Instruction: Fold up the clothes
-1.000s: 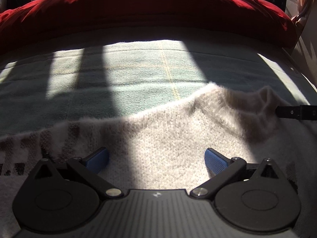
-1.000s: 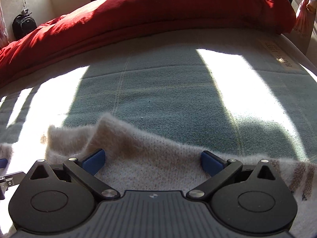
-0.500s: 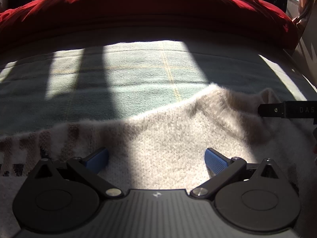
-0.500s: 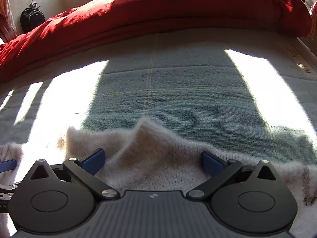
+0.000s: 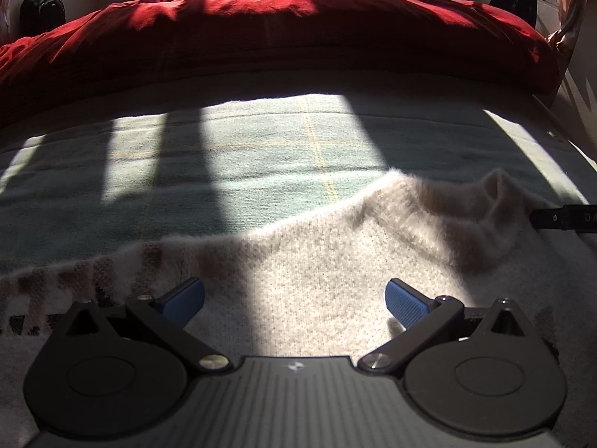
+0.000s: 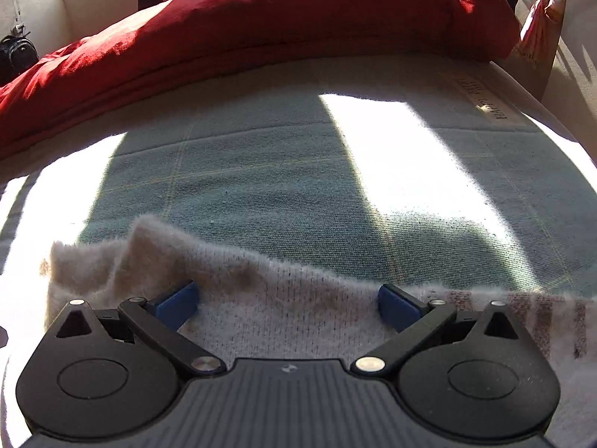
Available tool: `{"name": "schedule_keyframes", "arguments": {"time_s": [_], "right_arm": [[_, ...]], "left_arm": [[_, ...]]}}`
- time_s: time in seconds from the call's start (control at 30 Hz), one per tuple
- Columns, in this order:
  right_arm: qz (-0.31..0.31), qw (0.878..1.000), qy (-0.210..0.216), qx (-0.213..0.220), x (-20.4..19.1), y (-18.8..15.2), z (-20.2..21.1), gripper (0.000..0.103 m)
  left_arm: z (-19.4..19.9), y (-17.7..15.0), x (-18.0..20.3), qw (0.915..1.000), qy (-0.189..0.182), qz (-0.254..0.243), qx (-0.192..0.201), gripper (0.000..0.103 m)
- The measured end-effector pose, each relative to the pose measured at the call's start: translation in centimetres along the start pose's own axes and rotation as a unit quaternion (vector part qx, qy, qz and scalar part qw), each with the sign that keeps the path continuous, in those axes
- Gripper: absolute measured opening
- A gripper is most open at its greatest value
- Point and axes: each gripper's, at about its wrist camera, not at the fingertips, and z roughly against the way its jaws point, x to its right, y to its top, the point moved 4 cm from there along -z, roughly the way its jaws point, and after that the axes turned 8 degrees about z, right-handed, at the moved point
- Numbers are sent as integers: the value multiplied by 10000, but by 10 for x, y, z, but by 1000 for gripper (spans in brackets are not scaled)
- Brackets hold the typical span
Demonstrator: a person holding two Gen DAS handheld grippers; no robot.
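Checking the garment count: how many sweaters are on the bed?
1: a cream sweater lies across the near end of the bed, under both open grippers. Others may lie out of view.

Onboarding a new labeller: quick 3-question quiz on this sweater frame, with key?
1. True or false: both the left claw and the right claw are open over the cream sweater.
2. What lies directly under the sweater? A) red duvet B) green checked blanket C) bare floor
3. Fill in: the sweater's patterned brown bands show on the ___ side of the left wrist view.

Key: 1 true; 2 B; 3 left
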Motion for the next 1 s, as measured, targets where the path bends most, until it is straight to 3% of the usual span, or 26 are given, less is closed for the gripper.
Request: {"name": "schedule_keyframes", "arguments": {"time_s": [0.23, 0.37, 0.5, 0.67, 0.8, 0.9, 1.0], "right_arm": [[-677, 9976, 92, 126, 11, -3, 47, 103], [-801, 9963, 146, -288, 8, -34, 50, 103], [-287, 9981, -61, -550, -7, -47, 36, 103], [-205, 9972, -183, -701, -10, -45, 30, 103], [-210, 9969, -194, -733, -10, -44, 30, 103], [-181, 9969, -230, -732, -11, -44, 29, 103], [-177, 9974, -195, -671, -10, -45, 30, 103]], "left_arm": [[21, -4, 6, 9999, -61, -122, 14, 102], [27, -16, 11, 9994, -185, -288, -70, 102], [13, -28, 9, 9988, -160, -345, -293, 102], [13, -1, 2, 9993, -192, -292, 144, 102], [-5, 24, -20, 9998, -140, 47, 113, 102], [-30, 27, -38, 9995, -136, 220, -182, 102], [-32, 32, -43, 9990, -147, 382, -162, 102]]}}
